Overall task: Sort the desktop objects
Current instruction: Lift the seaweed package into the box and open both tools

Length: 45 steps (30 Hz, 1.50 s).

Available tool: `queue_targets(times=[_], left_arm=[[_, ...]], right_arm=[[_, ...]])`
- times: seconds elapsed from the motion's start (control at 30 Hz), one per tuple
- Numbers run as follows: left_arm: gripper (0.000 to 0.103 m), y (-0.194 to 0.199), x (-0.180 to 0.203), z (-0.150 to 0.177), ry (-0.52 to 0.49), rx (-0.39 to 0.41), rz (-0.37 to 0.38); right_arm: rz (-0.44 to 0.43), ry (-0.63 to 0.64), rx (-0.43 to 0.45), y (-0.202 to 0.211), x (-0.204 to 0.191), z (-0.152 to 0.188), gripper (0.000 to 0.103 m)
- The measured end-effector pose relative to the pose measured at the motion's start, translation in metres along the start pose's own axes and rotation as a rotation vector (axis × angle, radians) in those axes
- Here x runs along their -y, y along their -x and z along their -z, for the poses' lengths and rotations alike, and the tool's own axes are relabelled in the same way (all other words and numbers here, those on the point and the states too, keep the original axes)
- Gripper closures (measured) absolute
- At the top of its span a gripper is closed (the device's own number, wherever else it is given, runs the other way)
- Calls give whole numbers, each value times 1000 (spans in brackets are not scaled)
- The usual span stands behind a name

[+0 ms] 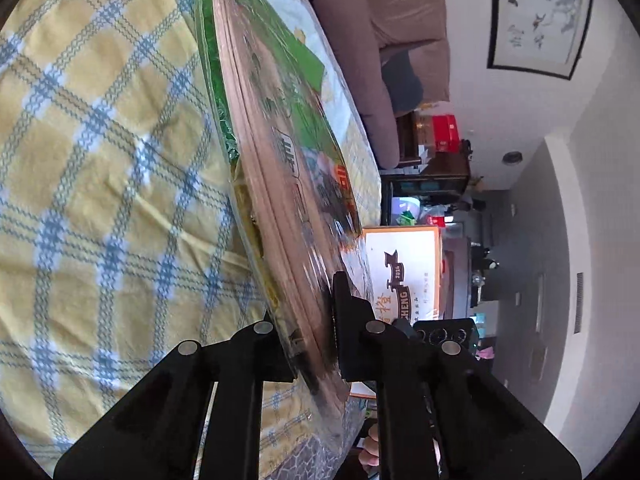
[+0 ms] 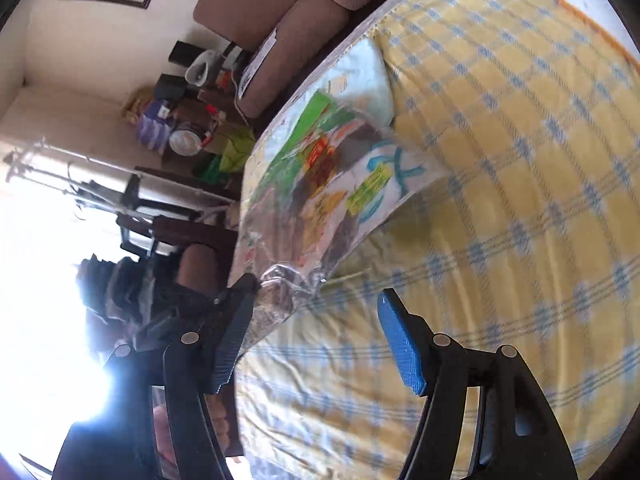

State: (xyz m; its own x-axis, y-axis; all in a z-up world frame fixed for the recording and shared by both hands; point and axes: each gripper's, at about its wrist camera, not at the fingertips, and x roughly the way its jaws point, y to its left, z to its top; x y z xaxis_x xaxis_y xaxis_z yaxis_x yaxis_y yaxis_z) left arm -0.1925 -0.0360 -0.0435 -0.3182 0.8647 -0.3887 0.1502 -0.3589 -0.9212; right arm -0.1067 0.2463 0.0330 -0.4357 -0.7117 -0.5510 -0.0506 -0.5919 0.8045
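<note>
Pinching the near edge of the snack packet [image 1: 276, 184], the left gripper [image 1: 316, 344] has its jaws pressed tight on it. The packet looks flat, light and bendy, with a shiny, slippery wrap, so the edge seems the best place to hold. It tilts up off the checked cloth [image 1: 100, 160]. The right gripper [image 2: 316, 340] is spread wide and holds nothing, though its view is blurry.

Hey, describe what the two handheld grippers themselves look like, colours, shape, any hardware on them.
The left gripper is all black: two angular plastic fingers on black linkage bars, with round silver pivot pins at the joints. The right gripper has the same black linkage frame and silver pins, but its fingers carry blue ribbed pads. No cables or printed markings show on either, and no sleeve is visible.
</note>
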Motion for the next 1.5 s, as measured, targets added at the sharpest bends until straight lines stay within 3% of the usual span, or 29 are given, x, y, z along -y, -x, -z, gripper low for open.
queue_targets(times=[0.1, 0.17, 0.2, 0.33, 0.5, 0.7, 0.83, 0.97, 1.13, 1.27, 1.5], left_arm=[[91, -5, 1, 8, -5, -29, -6], [91, -3, 2, 12, -22, -38, -20], [90, 0, 3, 15, -33, -36, -27], [87, 9, 20, 25, -132, -40, -69], [83, 18, 69, 56, -286, -31, -115], [83, 21, 134, 94, -369, -46, -90], [83, 8, 195, 123, -447, -57, -63], [83, -30, 253, 158, -511, -91, -28], [83, -105, 302, 204, -565, -154, 17], [82, -169, 314, 233, -569, -183, 45], [81, -251, 325, 263, -602, -231, -24]], right_arm=[[-10, -42, 15, -17, 3, 0, 38], [-38, -58, 22, -27, 1, 2, 73], [-28, -53, 20, -30, -2, 2, 84], [60, 79, 31, -22, -28, 5, 84], [179, 290, 36, 5, -72, 17, 84], [147, 358, 82, 68, -89, 34, 84], [117, 385, 163, 139, -97, 35, 84], [128, 391, 250, 215, -95, 31, 84], [195, 372, 333, 302, -66, 24, 84], [257, 326, 365, 356, -21, 8, 84], [318, 255, 379, 401, 59, -19, 84]])
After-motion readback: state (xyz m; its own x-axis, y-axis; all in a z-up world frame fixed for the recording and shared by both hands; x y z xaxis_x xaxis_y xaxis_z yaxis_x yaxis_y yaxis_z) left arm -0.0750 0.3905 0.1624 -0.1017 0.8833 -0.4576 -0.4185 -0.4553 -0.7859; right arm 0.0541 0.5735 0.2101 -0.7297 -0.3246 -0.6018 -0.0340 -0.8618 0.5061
